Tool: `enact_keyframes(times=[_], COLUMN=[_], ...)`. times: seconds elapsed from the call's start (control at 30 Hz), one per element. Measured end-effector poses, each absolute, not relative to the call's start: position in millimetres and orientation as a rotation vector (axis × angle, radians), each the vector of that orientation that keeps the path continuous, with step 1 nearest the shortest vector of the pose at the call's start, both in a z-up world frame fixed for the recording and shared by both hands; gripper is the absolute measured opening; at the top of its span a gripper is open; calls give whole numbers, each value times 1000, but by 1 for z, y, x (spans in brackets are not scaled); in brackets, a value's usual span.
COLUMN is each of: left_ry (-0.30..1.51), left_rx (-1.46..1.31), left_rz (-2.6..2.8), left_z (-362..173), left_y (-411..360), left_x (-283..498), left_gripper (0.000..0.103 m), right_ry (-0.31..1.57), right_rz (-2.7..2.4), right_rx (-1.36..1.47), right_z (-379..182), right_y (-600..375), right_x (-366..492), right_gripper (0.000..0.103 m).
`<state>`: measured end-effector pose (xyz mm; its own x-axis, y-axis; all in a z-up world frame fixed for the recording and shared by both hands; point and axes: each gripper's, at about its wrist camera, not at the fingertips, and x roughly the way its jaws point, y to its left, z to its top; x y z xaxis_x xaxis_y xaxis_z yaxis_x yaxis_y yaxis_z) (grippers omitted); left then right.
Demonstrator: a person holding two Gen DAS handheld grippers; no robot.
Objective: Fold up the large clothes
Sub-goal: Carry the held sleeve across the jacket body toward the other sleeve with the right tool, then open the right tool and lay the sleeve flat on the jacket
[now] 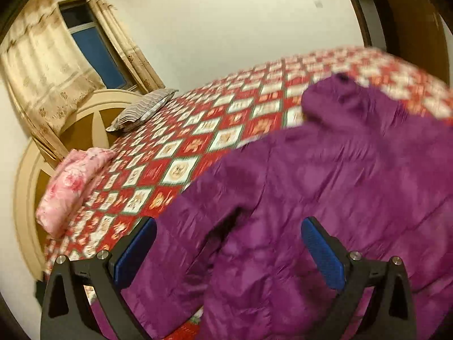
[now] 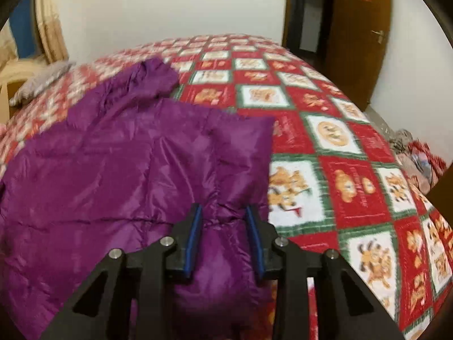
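Note:
A large purple padded jacket [image 1: 325,175] lies spread on a bed with a red, white and green patterned quilt [image 1: 181,147]. Its hood points toward the far side of the bed. My left gripper [image 1: 226,226] is open, wide above the jacket's near left sleeve and side. In the right wrist view the jacket [image 2: 113,170] fills the left half, with its right sleeve folded over the body. My right gripper [image 2: 223,212] is shut on the bunched purple fabric of that sleeve's lower part.
A pink floral folded blanket [image 1: 70,187] and a grey striped pillow [image 1: 144,110] lie near the cream headboard [image 1: 90,104]. A curtained window is behind. A wooden door [image 2: 359,34] stands right, and a pile of clothes [image 2: 413,153] lies beside the bed. The quilt [image 2: 339,147] lies bare to the right.

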<state>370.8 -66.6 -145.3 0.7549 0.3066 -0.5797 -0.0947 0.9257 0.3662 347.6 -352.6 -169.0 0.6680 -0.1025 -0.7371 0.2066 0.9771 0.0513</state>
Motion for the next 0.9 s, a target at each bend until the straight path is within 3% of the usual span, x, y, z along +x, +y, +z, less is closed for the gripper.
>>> enact_keyframes(times=[0.17, 0.33, 0.9], left_ry=[751, 815, 794], left_rx=[335, 365, 315], left_rz=[163, 174, 159], left_z=[-170, -222, -226], left_y=[-93, -97, -91], left_x=[393, 404, 401], left_gripper=[102, 102, 102], right_ry=[762, 861, 821], right_rz=[-103, -91, -129], right_rx=[118, 53, -15], right_z=[-149, -196, -210], right_y=[-321, -299, -287], right_x=[348, 361, 357], right_gripper=[36, 36, 37])
